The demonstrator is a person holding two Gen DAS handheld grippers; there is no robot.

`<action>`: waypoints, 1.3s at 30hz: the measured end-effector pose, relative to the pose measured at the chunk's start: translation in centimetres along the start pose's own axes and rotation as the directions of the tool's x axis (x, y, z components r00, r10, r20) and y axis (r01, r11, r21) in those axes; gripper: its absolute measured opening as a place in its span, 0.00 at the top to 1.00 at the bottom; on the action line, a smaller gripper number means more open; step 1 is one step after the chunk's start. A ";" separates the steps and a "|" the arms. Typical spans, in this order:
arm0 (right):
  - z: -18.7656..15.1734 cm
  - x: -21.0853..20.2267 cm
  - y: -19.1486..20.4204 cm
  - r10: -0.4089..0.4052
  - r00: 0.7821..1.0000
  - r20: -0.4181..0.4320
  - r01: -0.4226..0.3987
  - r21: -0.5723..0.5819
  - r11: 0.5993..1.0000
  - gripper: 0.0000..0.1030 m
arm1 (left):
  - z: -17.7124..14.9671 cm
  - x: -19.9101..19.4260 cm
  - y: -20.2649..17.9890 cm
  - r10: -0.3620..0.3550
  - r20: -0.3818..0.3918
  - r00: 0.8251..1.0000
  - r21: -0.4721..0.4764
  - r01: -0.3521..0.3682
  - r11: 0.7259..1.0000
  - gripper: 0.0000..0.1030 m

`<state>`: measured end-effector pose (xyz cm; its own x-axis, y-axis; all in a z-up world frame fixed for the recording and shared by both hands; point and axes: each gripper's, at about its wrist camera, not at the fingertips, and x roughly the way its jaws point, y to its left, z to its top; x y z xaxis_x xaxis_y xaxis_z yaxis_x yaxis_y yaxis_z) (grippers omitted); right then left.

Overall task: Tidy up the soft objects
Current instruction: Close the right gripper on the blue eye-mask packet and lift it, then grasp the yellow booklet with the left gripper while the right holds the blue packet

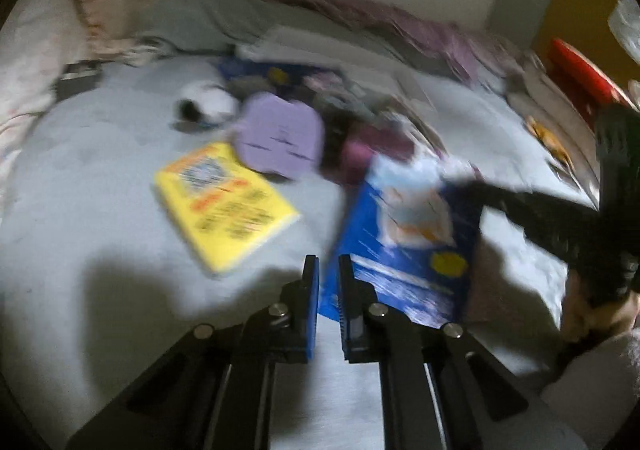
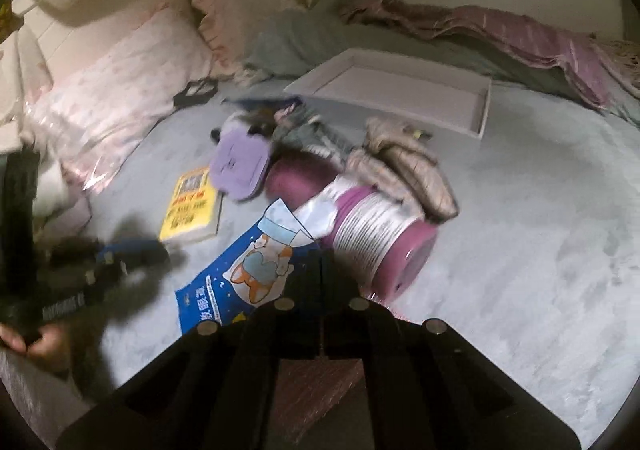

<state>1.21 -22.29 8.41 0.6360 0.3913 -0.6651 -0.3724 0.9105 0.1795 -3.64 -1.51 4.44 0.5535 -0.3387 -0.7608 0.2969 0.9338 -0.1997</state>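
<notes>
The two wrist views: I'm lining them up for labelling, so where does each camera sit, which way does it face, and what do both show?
Left wrist: on the left tongs, facing down across the grey bedspread at the flat blue printed packet, pinched at its edge; the right tongs and hand show.
Right wrist: on the right tongs, shut on that packet; the left tongs show.
Shared: packet, yellow book.

Glossy plastic blue pouch [image 2: 240, 274], matt cloth bedsheet [image 2: 520, 250], glossy yellow paper book [image 1: 224, 206]
</notes>
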 end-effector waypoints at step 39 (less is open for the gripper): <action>-0.8 2.0 0.3 0.307 0.947 -0.092 -0.305 0.040 0.952 0.94 | 0.9 -1.3 0.3 0.293 0.198 0.935 -0.083 -0.282 0.956 0.33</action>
<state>1.86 -21.32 6.60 0.4255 0.6380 -0.6418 -0.5214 0.7525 0.4024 -3.61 -0.92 5.92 0.7589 -0.0657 -0.6478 0.0629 0.9976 -0.0275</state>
